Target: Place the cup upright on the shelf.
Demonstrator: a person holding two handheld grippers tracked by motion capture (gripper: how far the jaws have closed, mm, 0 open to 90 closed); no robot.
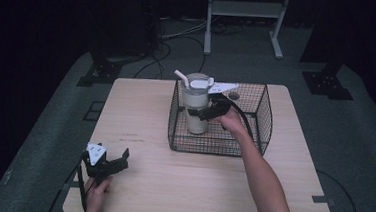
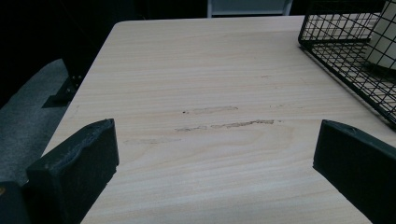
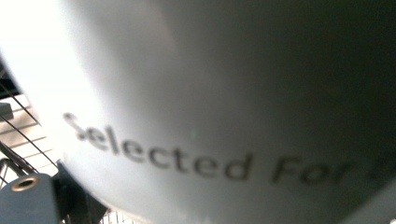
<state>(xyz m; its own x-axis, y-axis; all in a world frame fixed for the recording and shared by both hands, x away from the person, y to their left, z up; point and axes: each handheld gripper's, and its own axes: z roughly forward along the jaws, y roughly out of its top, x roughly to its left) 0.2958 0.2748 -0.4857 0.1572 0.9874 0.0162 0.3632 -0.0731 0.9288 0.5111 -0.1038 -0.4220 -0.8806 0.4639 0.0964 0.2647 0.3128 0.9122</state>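
Cup (image 1: 196,106) with straw (image 1: 181,77) upright inside wire basket (image 1: 265,116), left part, on table (image 1: 181,180). Right gripper (image 1: 206,112) clamped on cup's side; print on cup blurred close-up. Left gripper (image 1: 117,162) near table's front-left corner, jaws wide, nothing between.

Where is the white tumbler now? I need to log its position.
In the high view the tumbler stands upright inside the wire basket, at its left end, with the right gripper against its side.
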